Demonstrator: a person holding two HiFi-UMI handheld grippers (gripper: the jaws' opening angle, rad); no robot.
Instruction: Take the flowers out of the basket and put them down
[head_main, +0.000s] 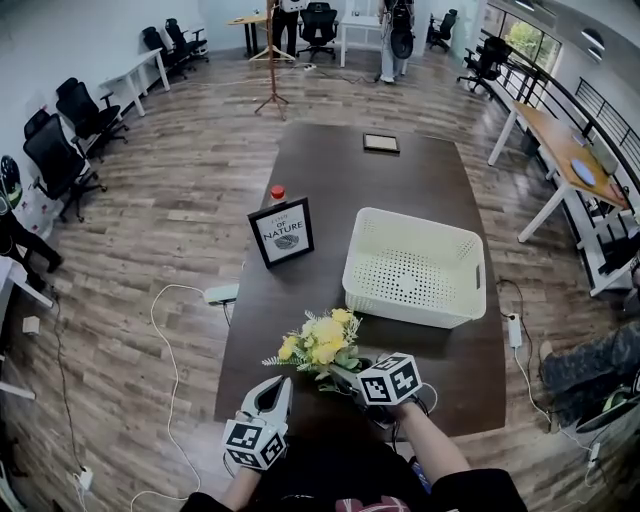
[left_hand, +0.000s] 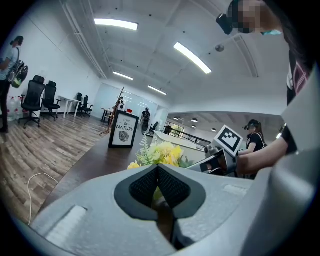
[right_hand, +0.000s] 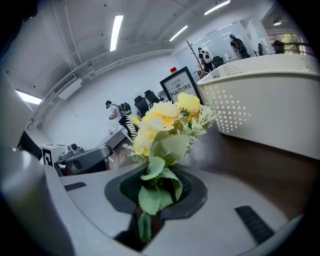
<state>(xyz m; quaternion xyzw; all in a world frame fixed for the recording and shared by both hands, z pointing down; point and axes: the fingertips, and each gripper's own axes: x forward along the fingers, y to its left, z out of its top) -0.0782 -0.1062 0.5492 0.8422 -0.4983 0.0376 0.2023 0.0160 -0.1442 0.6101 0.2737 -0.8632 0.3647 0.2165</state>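
Table (head_main: 330, 180): a long dark top that runs away from me down the middle of the head view, on a wood-plank floor.

Basket (head_main: 410, 303): white and perforated, standing upright on the right half of the table. I see nothing inside it.

Sign (head_main: 281, 231): a black-framed card propped upright to the left of the basket, near the table's left edge.

Right gripper (head_main: 345, 374): at the near end of the table, pointing towards the basket's near-left corner and tilted downward. In its own view the jaws are closed on the green stems and leaves, with only the stems' thickness between the pads.

Left gripper (head_main: 273, 388): just left of the right one and roughly level. Its pads meet at the tip and I see nothing gripped between them.

Flowers (head_main: 322, 342): a small yellow and cream bunch, out of the basket. They are held by the stems low over the table's near end, blooms away from me, just short of the basket. I cannot tell whether they touch the top.

Red cap (head_main: 277, 192): behind the sign.
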